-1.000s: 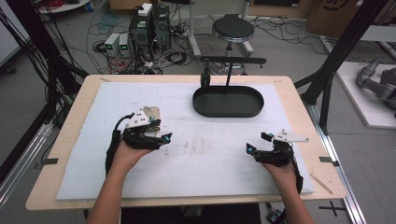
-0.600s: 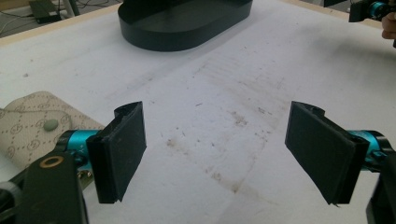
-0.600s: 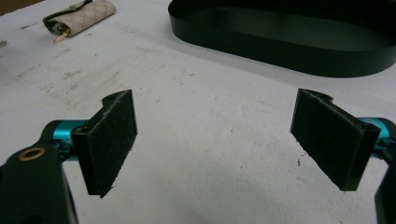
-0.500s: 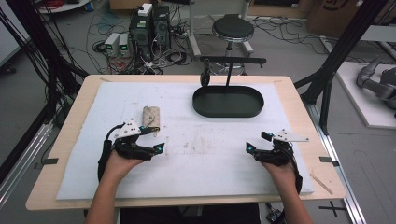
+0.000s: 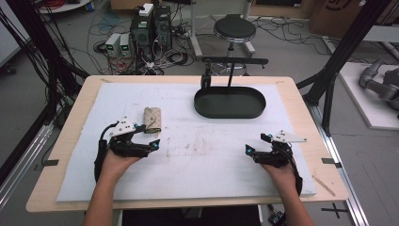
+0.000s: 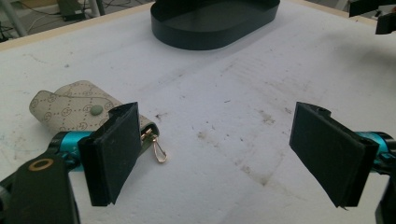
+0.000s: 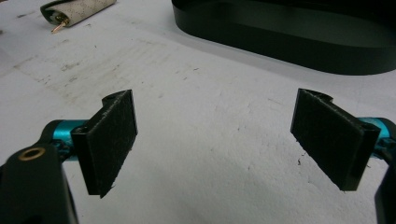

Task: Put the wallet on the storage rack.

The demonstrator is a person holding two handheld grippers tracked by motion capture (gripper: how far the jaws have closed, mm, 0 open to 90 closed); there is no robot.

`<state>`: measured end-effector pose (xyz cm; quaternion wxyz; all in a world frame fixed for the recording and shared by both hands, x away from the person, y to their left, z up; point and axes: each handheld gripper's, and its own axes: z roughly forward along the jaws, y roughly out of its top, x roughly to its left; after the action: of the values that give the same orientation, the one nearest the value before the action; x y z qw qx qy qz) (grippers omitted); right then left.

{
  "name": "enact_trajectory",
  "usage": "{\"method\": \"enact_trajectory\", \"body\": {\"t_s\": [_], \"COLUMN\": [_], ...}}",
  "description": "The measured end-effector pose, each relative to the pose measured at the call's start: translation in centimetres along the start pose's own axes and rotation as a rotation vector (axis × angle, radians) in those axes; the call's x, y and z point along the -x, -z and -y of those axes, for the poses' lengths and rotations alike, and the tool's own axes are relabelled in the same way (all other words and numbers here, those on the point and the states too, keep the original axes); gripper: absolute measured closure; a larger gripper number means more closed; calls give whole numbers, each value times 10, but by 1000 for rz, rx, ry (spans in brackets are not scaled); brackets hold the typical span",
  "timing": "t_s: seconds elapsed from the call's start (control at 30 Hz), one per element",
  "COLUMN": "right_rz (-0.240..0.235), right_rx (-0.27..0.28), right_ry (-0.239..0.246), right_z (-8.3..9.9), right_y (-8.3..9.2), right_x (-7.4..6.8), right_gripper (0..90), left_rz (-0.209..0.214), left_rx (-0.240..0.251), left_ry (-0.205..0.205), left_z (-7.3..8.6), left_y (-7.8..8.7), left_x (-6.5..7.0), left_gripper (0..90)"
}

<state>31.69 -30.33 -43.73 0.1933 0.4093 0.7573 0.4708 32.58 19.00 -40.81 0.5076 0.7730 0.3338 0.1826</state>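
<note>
Both forearms are reaching in from the near edge, each hand wrapping around a gripper held low and roughly level. The left gripper point(image 5: 147, 136) is pointing inward to the right, and its jaws, which have just been opening, are standing wide apart with nothing between them. The right gripper point(image 5: 256, 143) is pointing inward to the left, its jaws likewise gaping and gripping nothing.

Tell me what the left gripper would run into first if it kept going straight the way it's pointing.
Probably the black oval tray. The left gripper points across bare white mat towards it, jaws open. The patterned pouch lies off to one side, likely outside that line, though depth is uncertain.
</note>
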Motion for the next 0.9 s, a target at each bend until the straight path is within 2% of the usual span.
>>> {"method": "enact_trajectory", "body": {"t_s": [0.3,0.4,0.57,0.67,0.77,0.9], "right_rz": [0,-2,-8,-6,-6,-3], "right_rx": [1,1,-2,0,6,5], "right_ry": [13,17,20,21,14,10], "right_z": [0,-1,0,0,1,1], "right_y": [-1,-1,-1,1,3,3], "right_x": [-3,-3,-4,-4,-4,-3], "right_gripper": [149,148,149,149,149,149], "left_rz": [-37,-53,-99,-107,-141,-204], "left_rx": [-11,-23,-52,-65,-92,-117], "left_ry": [28,25,36,42,50,93], "left_z": [4,2,-1,-1,-2,-5], "left_y": [2,1,-6,-11,-18,-29], "left_x": [-5,-6,-9,-9,-13,-21], "left_gripper": [169,169,169,169,169,168]}}
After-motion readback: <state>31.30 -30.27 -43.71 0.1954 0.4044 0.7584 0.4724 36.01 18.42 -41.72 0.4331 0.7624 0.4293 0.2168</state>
